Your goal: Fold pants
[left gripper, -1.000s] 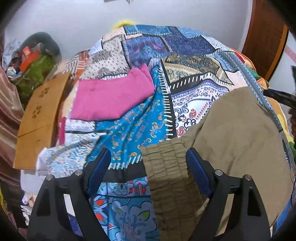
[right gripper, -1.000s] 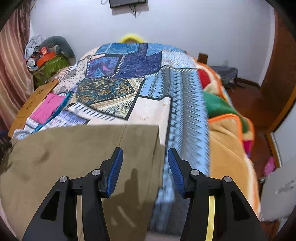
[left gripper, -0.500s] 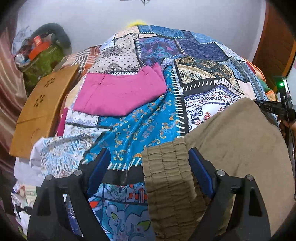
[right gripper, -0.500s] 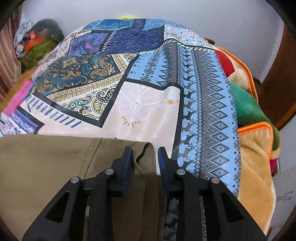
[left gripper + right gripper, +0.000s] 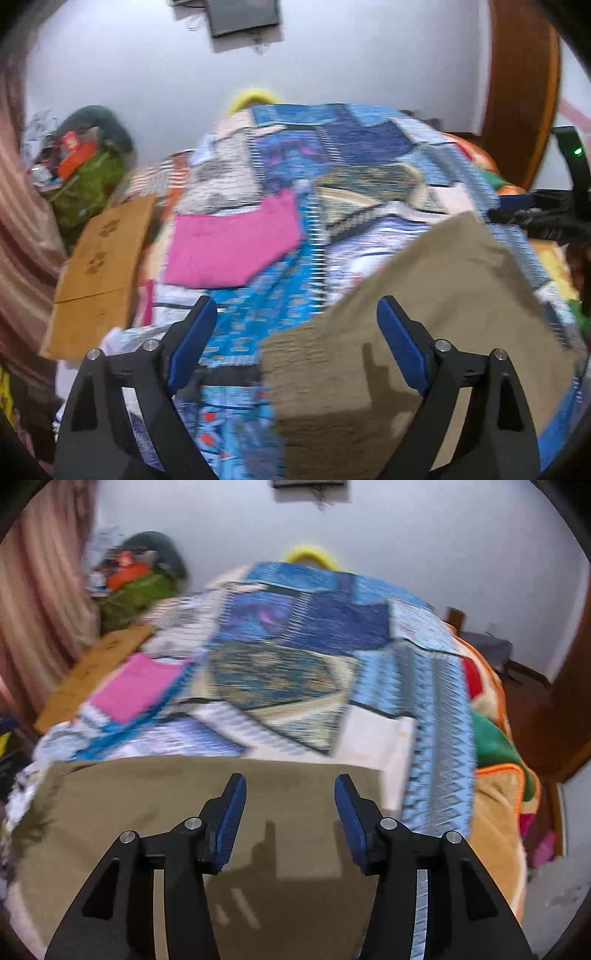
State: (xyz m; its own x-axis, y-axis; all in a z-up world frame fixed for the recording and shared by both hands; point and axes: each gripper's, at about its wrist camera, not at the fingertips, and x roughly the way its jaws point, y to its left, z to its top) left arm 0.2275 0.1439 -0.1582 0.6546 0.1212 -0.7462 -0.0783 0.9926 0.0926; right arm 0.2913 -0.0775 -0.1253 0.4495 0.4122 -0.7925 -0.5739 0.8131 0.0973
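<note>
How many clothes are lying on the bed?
2: the olive pants spread at the near edge under both open grippers, and a folded pink garment farther back toward the left. Others may lie out of view.

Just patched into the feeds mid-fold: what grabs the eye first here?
The olive-brown pants spread flat across the near end of the bed, under both open grippers, left and right. Beneath them lies a busy blue patchwork bedspread, and a folded pink garment sits on its left side.
</note>
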